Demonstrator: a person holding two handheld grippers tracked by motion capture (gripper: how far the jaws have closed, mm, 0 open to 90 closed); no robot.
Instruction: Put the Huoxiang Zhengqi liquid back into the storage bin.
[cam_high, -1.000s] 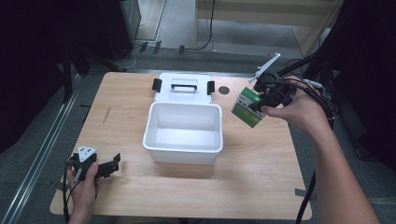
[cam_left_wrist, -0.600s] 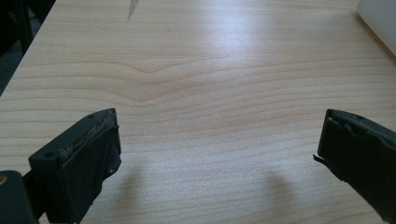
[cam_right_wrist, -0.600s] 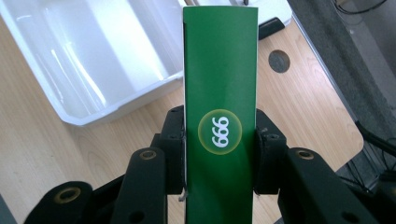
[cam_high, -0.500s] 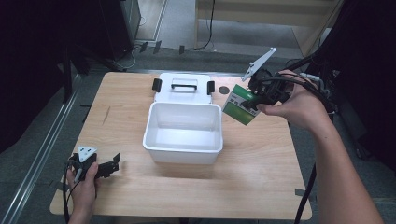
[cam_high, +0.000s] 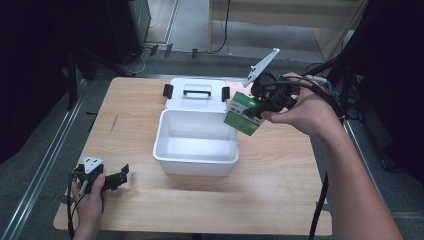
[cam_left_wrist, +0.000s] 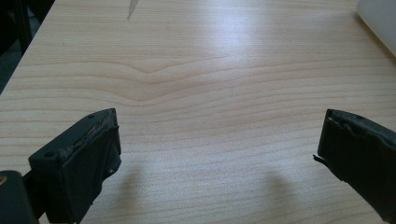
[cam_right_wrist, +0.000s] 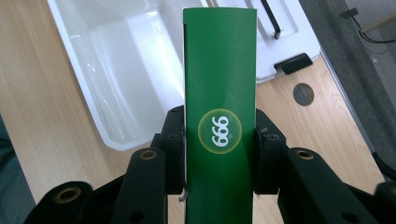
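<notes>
A green carton with a round "999" mark hangs in the air over the right rim of an open white box. My right gripper is shut on the carton, one pad on each long side. The box's lid with its dark handle and latches lies flat behind it. At the table's near left corner, my left gripper rests low over the wood with its jaws wide apart and nothing between them.
The light wooden table carries the box at its middle. A round cable hole sits in the tabletop near the lid. Cables trail off the right arm. Dark floor and a metal rail lie past the table's left edge.
My right gripper has carried the green carton left and a little upward, from beside the box to over its right rim. The left gripper has stayed in place.
</notes>
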